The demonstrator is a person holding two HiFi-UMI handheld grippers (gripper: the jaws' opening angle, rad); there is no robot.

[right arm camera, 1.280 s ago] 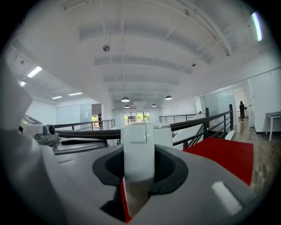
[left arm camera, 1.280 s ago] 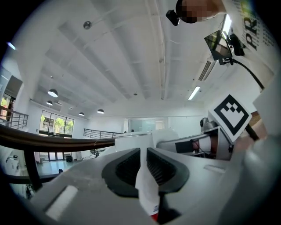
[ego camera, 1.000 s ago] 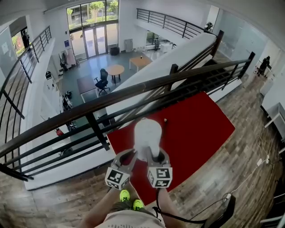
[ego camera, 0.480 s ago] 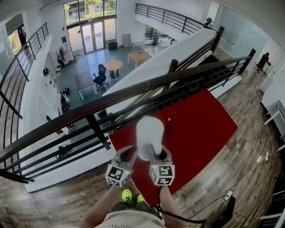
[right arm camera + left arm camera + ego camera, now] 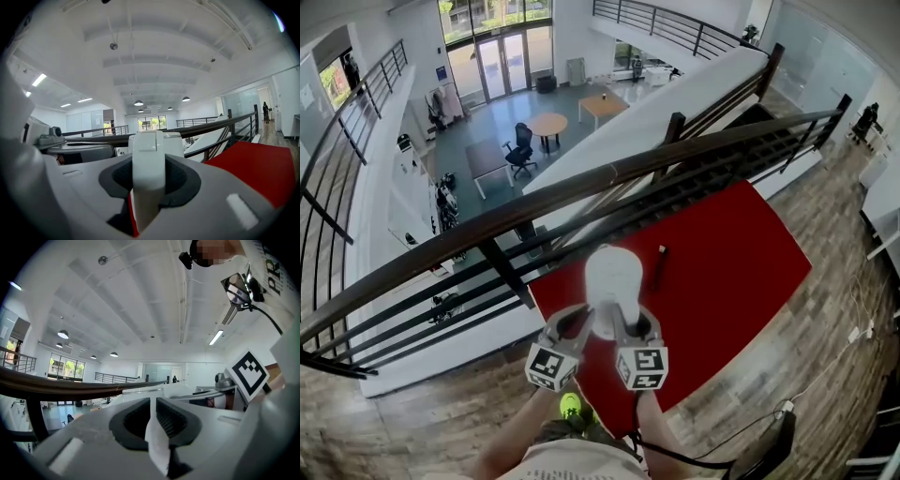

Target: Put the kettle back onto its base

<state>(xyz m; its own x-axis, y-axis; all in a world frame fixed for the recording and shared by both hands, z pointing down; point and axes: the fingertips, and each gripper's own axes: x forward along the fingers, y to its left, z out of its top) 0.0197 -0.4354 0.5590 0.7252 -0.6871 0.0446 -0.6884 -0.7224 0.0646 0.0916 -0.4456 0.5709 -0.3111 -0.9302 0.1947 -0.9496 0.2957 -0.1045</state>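
Head view: kettle (image 5: 613, 279) just ahead of both tongs. Right tongs (image 5: 630, 330) grip it, left tongs (image 5: 572, 325) sit beside it, railing (image 5: 581, 192) beyond.
Left gripper view: tongs nearly together, pinching a thin white strip (image 5: 157, 446).
Right gripper view: tongs clamped on the kettle's handle (image 5: 149, 154), red mat (image 5: 258, 164) to their right.

Bright daylight comes in through the tall glass windows (image 5: 497, 42), far past the fingers (image 5: 180, 179). The round white plastic kettle (image 5: 612, 277) by the fingers glares, washed out. Picture edges bend and darken.
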